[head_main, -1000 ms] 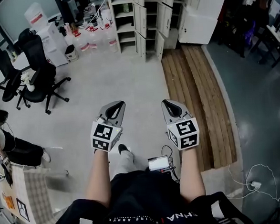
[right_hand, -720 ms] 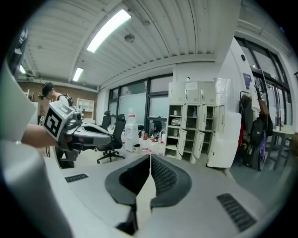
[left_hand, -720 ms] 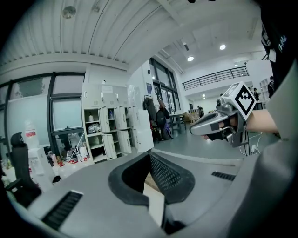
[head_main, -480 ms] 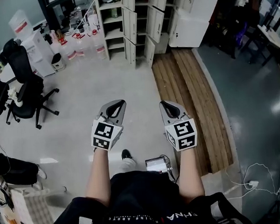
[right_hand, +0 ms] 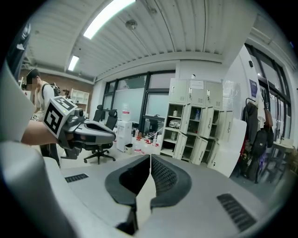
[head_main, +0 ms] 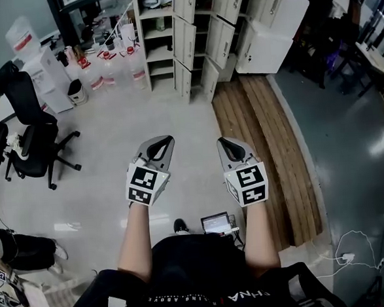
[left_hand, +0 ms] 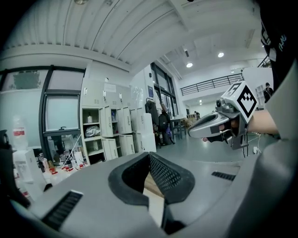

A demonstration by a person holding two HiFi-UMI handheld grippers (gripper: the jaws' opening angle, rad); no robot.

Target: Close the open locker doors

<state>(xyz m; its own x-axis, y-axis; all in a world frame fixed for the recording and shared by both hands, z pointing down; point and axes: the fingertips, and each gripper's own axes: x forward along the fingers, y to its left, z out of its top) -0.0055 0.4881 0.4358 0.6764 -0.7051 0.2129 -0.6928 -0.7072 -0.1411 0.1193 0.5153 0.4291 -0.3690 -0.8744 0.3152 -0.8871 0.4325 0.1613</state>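
A white bank of lockers (head_main: 200,31) stands at the far end of the floor, and several of its doors (head_main: 185,42) hang open. The same lockers (left_hand: 116,135) show in the left gripper view, and the lockers (right_hand: 195,135) in the right gripper view, still some way off. My left gripper (head_main: 163,141) and right gripper (head_main: 225,142) are held side by side in front of me, pointing toward the lockers. The left gripper (left_hand: 149,154) is shut with nothing in it. The right gripper (right_hand: 150,157) is shut too, also empty.
Black office chairs (head_main: 30,138) stand at the left. Water bottles (head_main: 107,67) and a white dispenser (head_main: 41,65) sit left of the lockers. Wooden planks (head_main: 263,144) lie on the floor at the right. A big white cabinet (head_main: 271,26) stands right of the lockers.
The person has walked forward, so the lockers sit a little lower and nearer in the head view and the chairs have slid left. Both grippers keep the same shut pose.
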